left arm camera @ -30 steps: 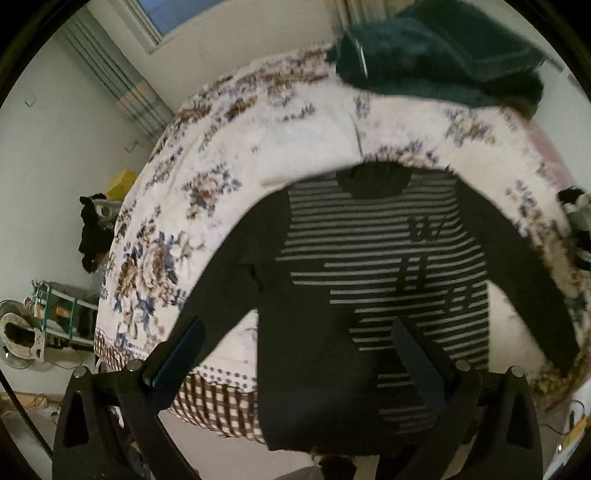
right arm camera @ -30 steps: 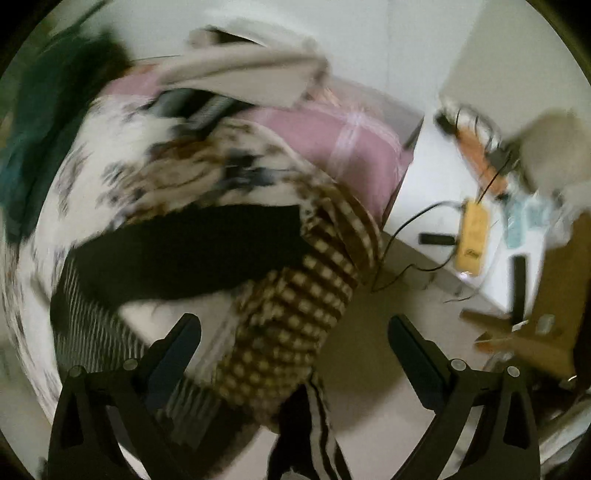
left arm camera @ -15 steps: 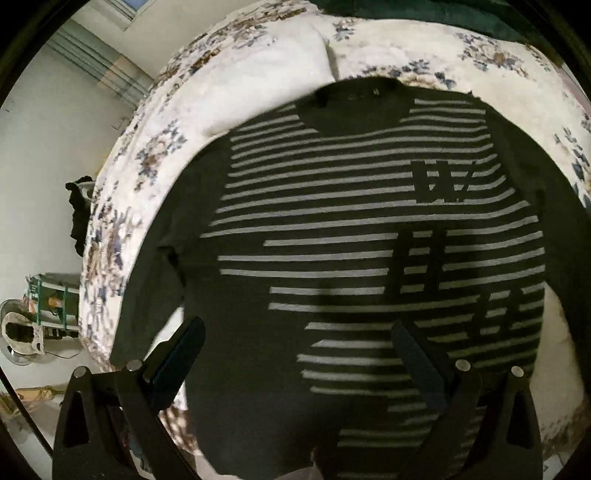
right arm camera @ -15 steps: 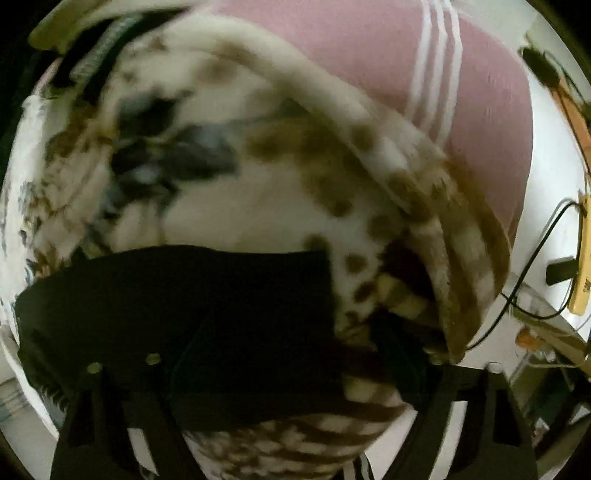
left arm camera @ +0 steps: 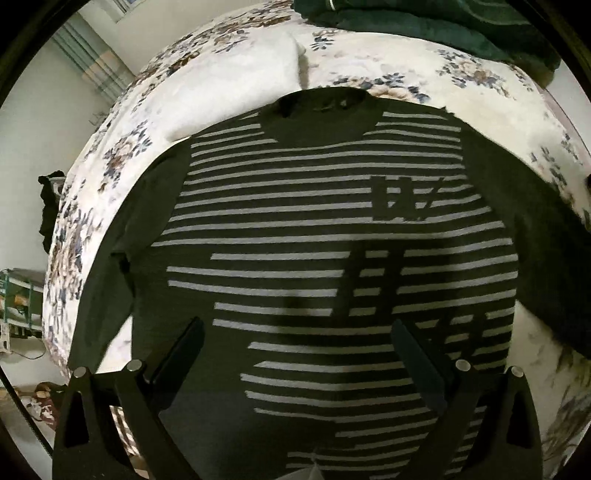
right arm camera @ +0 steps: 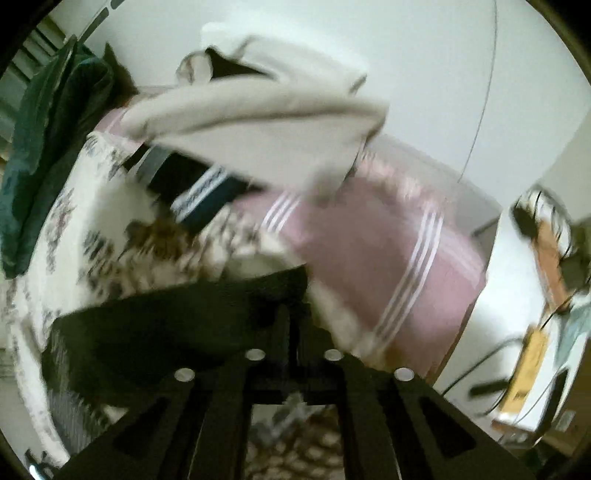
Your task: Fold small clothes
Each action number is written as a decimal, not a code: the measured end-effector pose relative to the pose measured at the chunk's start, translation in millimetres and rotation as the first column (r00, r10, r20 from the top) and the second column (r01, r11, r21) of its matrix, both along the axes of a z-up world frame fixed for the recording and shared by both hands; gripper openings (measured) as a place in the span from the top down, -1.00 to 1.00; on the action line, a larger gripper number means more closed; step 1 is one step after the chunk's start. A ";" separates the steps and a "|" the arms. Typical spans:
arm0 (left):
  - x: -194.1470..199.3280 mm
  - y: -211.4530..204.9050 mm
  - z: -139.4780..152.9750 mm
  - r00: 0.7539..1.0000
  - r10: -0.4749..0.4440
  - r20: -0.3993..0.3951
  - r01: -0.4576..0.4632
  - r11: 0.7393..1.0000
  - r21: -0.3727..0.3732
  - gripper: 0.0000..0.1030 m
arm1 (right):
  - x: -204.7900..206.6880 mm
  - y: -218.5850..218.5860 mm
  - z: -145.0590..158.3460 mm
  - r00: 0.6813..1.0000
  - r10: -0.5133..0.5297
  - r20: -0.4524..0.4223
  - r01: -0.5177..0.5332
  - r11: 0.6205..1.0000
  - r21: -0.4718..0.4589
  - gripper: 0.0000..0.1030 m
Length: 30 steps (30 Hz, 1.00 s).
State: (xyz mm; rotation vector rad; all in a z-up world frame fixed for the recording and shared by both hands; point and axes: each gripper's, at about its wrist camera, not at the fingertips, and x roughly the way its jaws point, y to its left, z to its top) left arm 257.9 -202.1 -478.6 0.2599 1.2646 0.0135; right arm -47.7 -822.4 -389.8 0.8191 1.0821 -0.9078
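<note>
The left claw hangs with its fingers wide apart, gripping nothing, over the lower body of the sweater, which lies face up and spread flat on the bed, collar away from the camera and one sleeve trailing down the near left side. In the blurred right view the right claw is drawn together on the dark cuff end of the other sleeve, which stretches off to the left across the floral cover. The step in hand looks like the first fold: carrying that sleeve inward over the striped chest. To do it well, I would lift the cuff only enough to clear the cloth, sweep it across so the crease falls along the shoulder seam, and lay it parallel to the stripes before letting go; the free left claw could press the body near the hem so the knit does not drag or bunch. Farther off lie a pink striped sheet, a pale garment heaped on it, and a green blanket at the far edge, all well apart from the sweater.
</note>
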 end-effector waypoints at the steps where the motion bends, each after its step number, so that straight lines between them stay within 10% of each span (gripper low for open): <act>1: 1.0 -1.8 -0.8 1.000 0.002 -0.003 -0.002 1.000 -0.012 -1.00 | 5.8 -4.2 -5.7 1.000 -0.001 -0.009 0.001 1.000 -0.002 0.95; 6: -0.5 -5.0 -5.7 1.000 -0.003 -0.010 0.003 1.000 -0.026 -1.00 | 20.3 -34.9 -36.1 0.997 -0.044 -0.071 0.050 0.995 0.089 0.80; 10: -6.7 -2.1 -10.2 1.000 -0.017 -0.016 0.017 1.000 -0.021 -1.00 | -22.2 -17.9 -35.8 0.967 -0.242 0.075 0.222 0.954 0.202 0.15; 14: -12.0 2.9 -23.9 0.999 -0.023 -0.044 0.024 1.000 0.006 -1.00 | -35.2 17.0 -86.9 0.902 -0.375 0.213 0.254 0.861 0.441 0.06; 22: -9.1 15.8 -35.5 0.998 0.010 -0.056 -0.008 0.999 0.031 -1.00 | -9.4 18.5 -147.0 0.839 -0.477 0.260 0.388 0.861 0.328 -0.09; 26: -5.6 20.7 -38.4 0.998 0.023 -0.059 -0.021 0.999 0.034 -1.00 | -0.4 20.8 -139.6 0.807 -0.477 0.348 0.387 0.873 0.298 0.86; 30: -3.0 23.1 -34.2 0.998 0.035 -0.051 -0.034 0.999 0.013 -1.00 | 8.6 18.6 -92.6 0.811 -0.404 0.424 0.356 0.915 0.191 0.87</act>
